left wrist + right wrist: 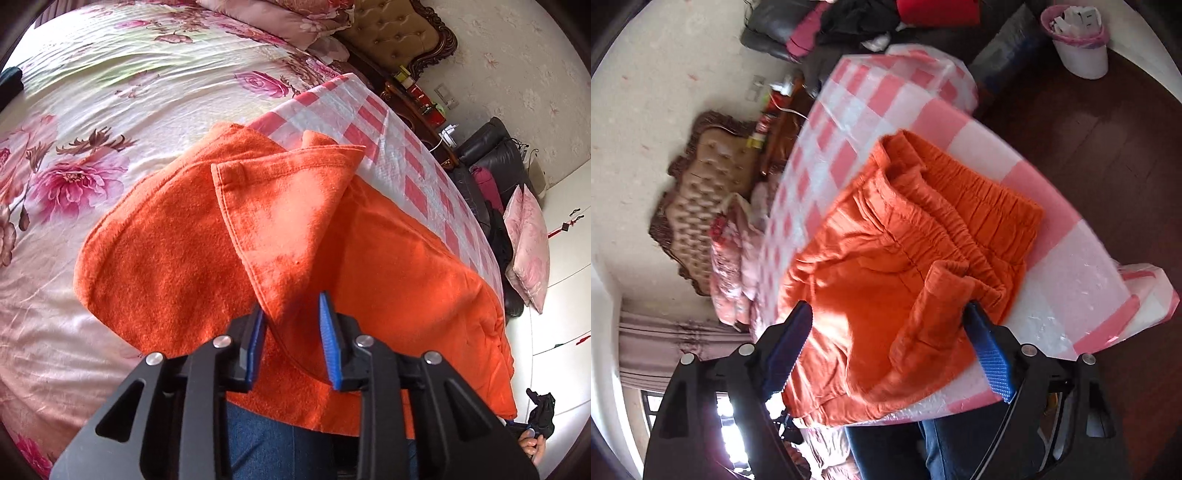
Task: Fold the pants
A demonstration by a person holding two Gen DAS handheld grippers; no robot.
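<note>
Landmark: the pink-and-white checkered sheet [369,122] spread on the bed. Left of it, the floral bedspread [92,110] runs off, unused.

The orange pants [166,258] lie mostly on that sheet, their left part spilling onto the bedspread, near edge hanging toward the person's jeans.

Left claw [293,325]: blue pads apart, jaws spread, a hem corner of the upper leg flap [288,206] sitting in the gap. Pads do not look pressed onto the cloth, so probably just releasing or just about to pinch; flap lies doubled back over the pants, likely a fold in progress.

Right-wrist view, blurred: elastic waistband [979,206] lies toward the sheet's right edge, gathered and stacked in layers. Right claw [882,350] wide open, straddling a bunched lump of fabric near the waistband, gripping nothing. One finger seems to touch cloth, cannot confirm through the blur.

Judgement: pants partly folded, layers uneven. Loose fleece-like cloth will slump unless both corners are pinched firmly.

White waste bin [1078,40] stands on the dark floor beyond the sheet, irrelevant.
</note>
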